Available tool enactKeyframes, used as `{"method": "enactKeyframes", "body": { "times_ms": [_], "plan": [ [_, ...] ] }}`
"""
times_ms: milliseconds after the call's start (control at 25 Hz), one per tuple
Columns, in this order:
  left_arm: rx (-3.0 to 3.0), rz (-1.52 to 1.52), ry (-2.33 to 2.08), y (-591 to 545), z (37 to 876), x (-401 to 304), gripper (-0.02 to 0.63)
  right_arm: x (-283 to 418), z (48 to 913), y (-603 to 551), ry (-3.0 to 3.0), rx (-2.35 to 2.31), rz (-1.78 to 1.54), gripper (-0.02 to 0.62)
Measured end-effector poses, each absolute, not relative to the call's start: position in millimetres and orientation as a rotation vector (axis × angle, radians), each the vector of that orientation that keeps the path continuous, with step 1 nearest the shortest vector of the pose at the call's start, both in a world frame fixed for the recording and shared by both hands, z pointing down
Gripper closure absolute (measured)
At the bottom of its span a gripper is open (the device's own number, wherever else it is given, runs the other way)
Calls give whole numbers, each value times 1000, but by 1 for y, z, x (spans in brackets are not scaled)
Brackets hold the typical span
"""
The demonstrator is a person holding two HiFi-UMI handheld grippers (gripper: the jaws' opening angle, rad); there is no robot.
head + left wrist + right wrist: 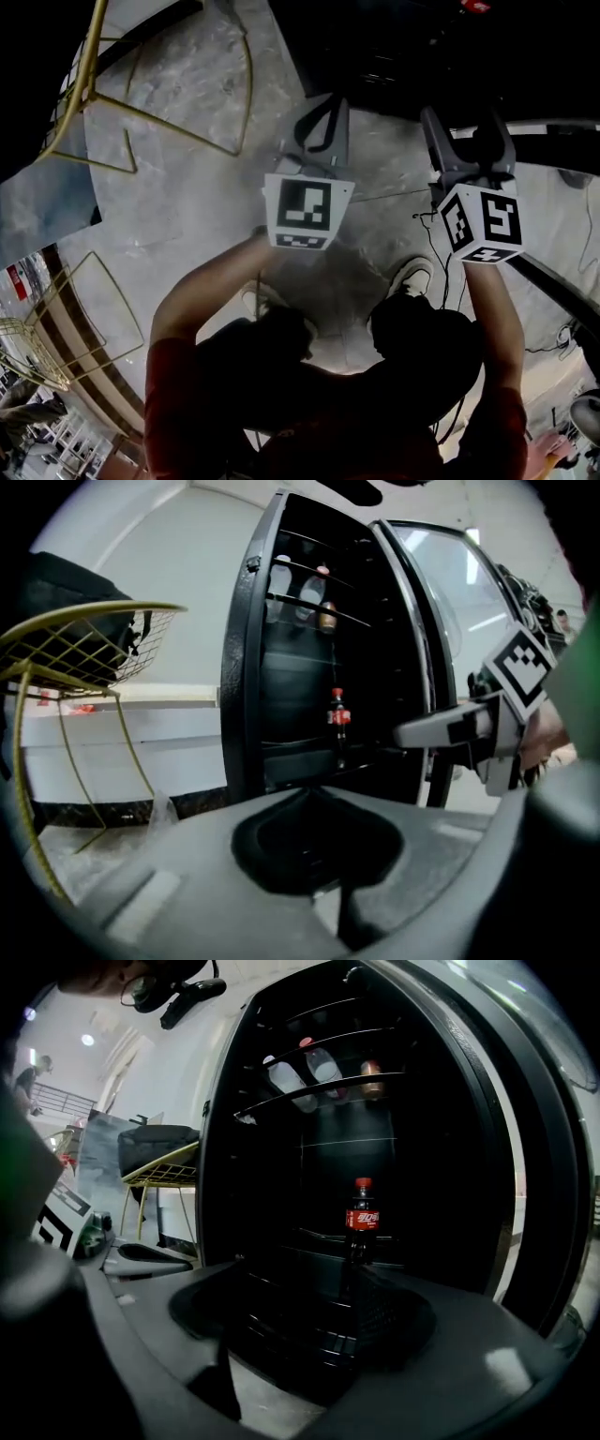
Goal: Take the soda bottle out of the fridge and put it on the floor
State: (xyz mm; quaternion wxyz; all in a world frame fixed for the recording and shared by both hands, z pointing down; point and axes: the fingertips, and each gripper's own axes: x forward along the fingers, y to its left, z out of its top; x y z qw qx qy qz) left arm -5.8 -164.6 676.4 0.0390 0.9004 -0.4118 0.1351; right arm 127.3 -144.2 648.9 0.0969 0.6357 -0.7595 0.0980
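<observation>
The soda bottle (362, 1221), dark with a red cap and red label, stands upright on a middle shelf of the open black fridge (216, 1147). It also shows small and far off in the left gripper view (337, 714). My right gripper (300, 1279) points at the fridge, some way short of the bottle, and its jaws stand apart with nothing between them. In the head view its two fingers are spread (459, 117). My left gripper (328, 98) is beside it, its fingers meeting at the tips, empty. It faces the fridge's left frame (242, 667).
Clear bottles (300, 1072) lie on an upper fridge shelf. The glass door (450, 602) stands swung open to the right. A yellow wire chair (84, 649) with a dark bag on it is left of the fridge. Grey stone floor (187, 187) lies below, with my shoe (412, 277) on it.
</observation>
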Motion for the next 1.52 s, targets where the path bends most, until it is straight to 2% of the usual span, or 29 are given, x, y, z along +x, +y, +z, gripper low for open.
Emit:
{"method": "enactKeyframes", "body": {
  "times_ms": [320, 880, 1520],
  "plan": [
    [2779, 310, -1318, -170, 663, -10, 606, 133, 652, -145, -2238, 1953, 307, 265],
    [2808, 318, -1306, -169, 666, 11, 606, 141, 653, -148, -2234, 1981, 299, 265],
    [2833, 275, -1270, -170, 659, 27, 606, 168, 633, -207, -2192, 2042, 234, 265]
  ]
}}
